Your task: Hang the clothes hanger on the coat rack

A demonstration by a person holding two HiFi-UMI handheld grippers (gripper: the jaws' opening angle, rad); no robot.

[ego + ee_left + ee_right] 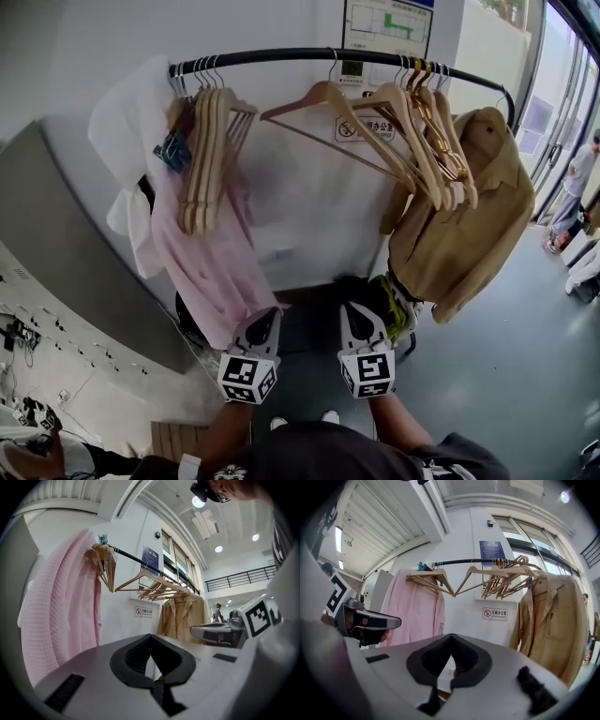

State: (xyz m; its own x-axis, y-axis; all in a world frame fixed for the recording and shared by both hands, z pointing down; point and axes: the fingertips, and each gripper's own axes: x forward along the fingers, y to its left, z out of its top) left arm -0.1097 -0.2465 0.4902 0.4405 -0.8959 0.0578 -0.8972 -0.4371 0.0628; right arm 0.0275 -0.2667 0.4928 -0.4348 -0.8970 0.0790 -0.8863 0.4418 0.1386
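Note:
The black rack bar (281, 56) runs across the top of the head view. On it hang a bunch of wooden hangers (208, 155) at the left, a single wooden hanger (330, 117) in the middle and another bunch (429, 141) at the right. My left gripper (265, 317) and right gripper (356, 314) sit side by side low in front of the rack, pointing level at it. Both are shut and hold nothing. The left gripper view shows shut jaw tips (150, 637) below the hangers (145, 581). The right gripper view shows the same (451, 636), with the single hanger (473, 576) above.
A pink shirt (202, 258) and a white garment (131, 141) hang at the rack's left end. A tan jacket (469, 225) hangs at its right end. A grey slanted panel (75, 272) stands at the left. People (577, 187) walk by glass doors at the far right.

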